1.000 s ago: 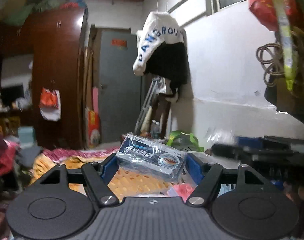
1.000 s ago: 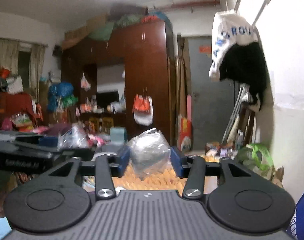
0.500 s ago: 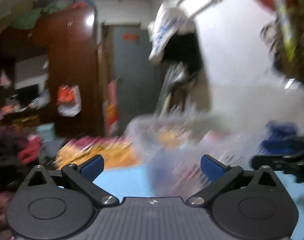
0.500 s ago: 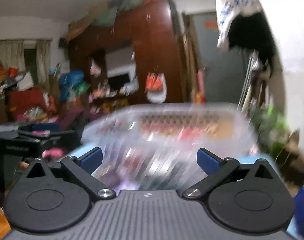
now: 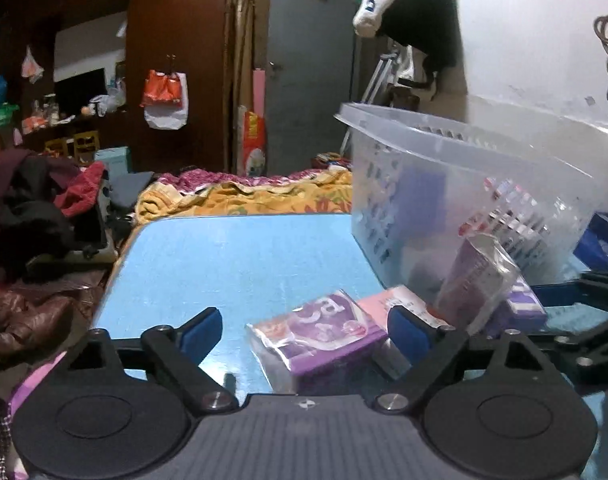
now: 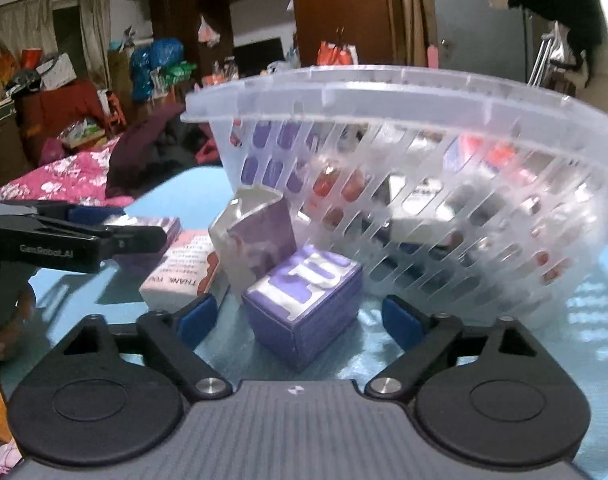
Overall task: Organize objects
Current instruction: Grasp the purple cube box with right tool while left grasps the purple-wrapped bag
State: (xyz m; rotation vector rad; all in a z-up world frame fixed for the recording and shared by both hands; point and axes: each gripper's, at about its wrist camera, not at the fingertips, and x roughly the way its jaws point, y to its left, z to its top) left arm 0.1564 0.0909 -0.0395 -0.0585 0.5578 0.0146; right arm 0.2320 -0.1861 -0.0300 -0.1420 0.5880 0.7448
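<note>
My left gripper (image 5: 304, 334) hovers low over the blue table (image 5: 232, 264), jaws closing around a purple wrapped packet (image 5: 320, 332) without pressing on it. Beside the packet lie a pink box (image 5: 400, 304), an upright silver-purple pouch (image 5: 476, 280) and a purple box (image 5: 524, 308). A clear slotted basket (image 5: 464, 184) holding several packets stands behind them. My right gripper (image 6: 300, 320) straddles the purple box (image 6: 304, 300), jaws closing, with gaps on both sides. The pouch (image 6: 256, 240) leans on the basket (image 6: 424, 200). The left gripper (image 6: 64, 244) shows at the left.
Beyond the table's far edge lies a bed with an orange blanket (image 5: 240, 200). Piled clothes (image 5: 36, 216) sit to the left, with a dark wardrobe (image 5: 164, 40) and a grey door (image 5: 308, 72) behind. The white wall (image 5: 536, 40) runs close behind the basket.
A second ago each gripper held a wrapped packet up in the air. Both let go above the basket, then sank to the table, where other items lie between their jaws.
</note>
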